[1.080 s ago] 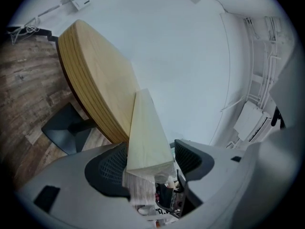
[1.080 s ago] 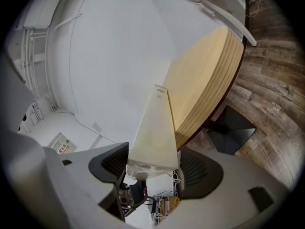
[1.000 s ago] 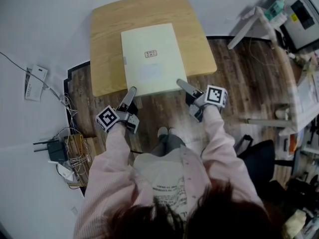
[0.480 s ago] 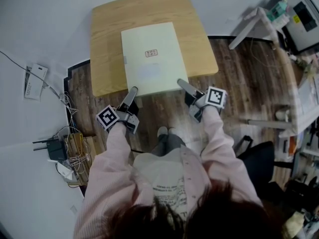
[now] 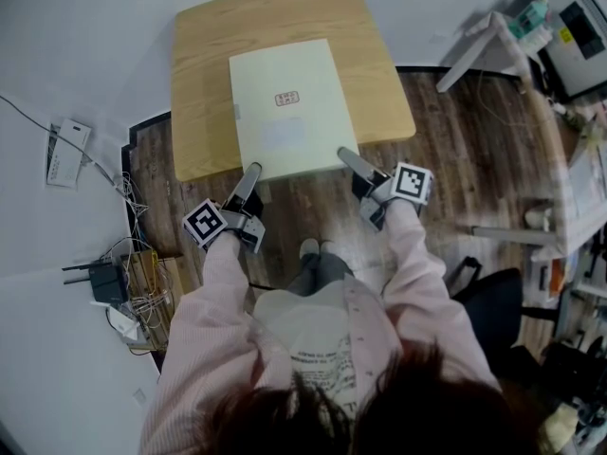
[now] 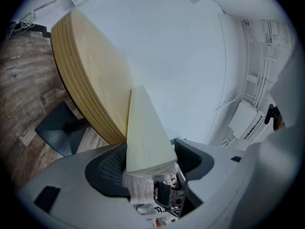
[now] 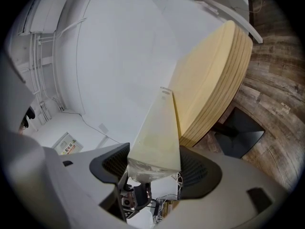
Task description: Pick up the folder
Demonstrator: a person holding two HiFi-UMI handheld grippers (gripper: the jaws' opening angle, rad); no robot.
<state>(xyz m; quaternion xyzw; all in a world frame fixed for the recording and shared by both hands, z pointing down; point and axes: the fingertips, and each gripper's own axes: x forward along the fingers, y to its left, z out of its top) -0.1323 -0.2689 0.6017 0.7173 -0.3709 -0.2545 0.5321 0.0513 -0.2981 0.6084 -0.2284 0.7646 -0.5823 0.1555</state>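
A pale yellow folder with a small red stamp lies on the small wooden table, its near edge over the table's front. My left gripper is shut on the folder's near left corner, and my right gripper is shut on its near right corner. In the left gripper view the folder runs edge-on out of my left gripper, beside the table. The right gripper view shows the folder pinched in my right gripper, with the table to its right.
On the floor at the left are a white box, a router with tangled cables and a wooden crate. A black chair stands at the right, a white stand behind it. The table's dark base sits underneath.
The folder's far edge has shifted slightly away across the table. Both grippers keep their hold on the near corners and have hardly moved.
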